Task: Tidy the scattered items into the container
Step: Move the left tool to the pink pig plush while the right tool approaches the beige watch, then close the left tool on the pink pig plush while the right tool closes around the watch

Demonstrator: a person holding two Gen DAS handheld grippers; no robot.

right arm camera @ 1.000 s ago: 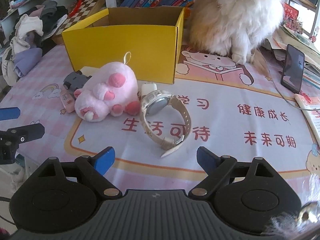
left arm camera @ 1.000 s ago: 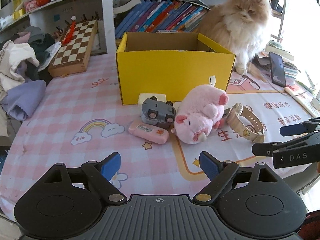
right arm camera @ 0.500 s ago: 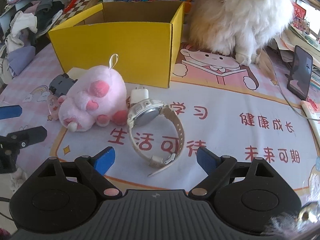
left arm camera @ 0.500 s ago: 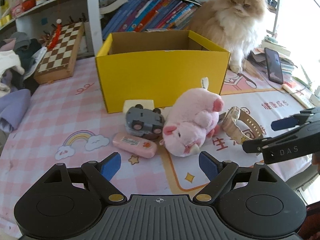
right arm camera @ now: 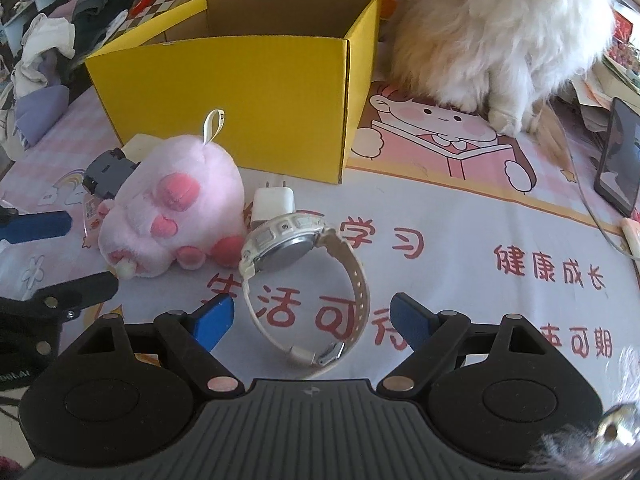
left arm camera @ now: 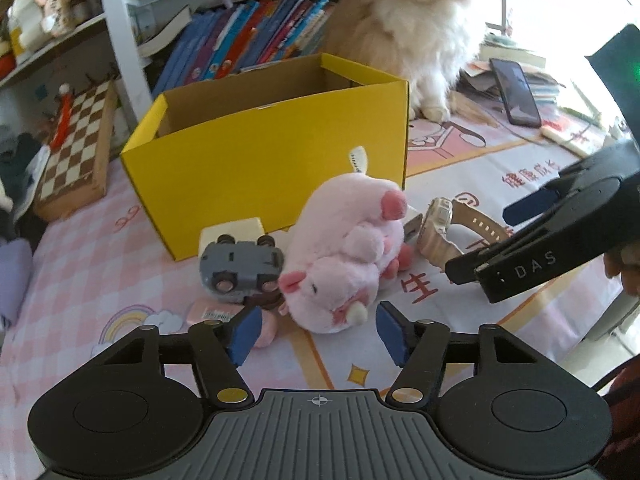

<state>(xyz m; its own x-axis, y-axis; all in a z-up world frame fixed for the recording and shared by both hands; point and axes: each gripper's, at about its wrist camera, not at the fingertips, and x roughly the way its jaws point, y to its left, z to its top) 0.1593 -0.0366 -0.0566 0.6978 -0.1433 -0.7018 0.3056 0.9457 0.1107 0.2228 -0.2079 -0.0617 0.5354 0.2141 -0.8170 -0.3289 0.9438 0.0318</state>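
Note:
An open yellow box (left arm camera: 276, 152) (right arm camera: 248, 92) stands on the table. In front of it lie a pink plush pig (left arm camera: 344, 256) (right arm camera: 168, 212), an upturned grey toy car (left arm camera: 240, 266) (right arm camera: 106, 170), a pink eraser (left arm camera: 224, 316), a white block (left arm camera: 232, 228), a white charger plug (right arm camera: 274, 202) and a beige wristwatch (left arm camera: 440, 224) (right arm camera: 308, 272). My left gripper (left arm camera: 318, 334) is open, its fingers just short of the pig's head. My right gripper (right arm camera: 312, 322) is open, with the watch strap lying between its fingers.
A fluffy orange cat (left arm camera: 416, 24) (right arm camera: 500, 28) sits right behind the box. A phone (left arm camera: 516, 92) (right arm camera: 618, 156) lies at the right, a chessboard (left arm camera: 76, 144) and clothes (right arm camera: 44, 52) at the left. Books line the back shelf (left arm camera: 248, 40).
Both grippers have moved forward. The left has closed in on the pig and narrowed somewhat. The right has come down around the watch strap.

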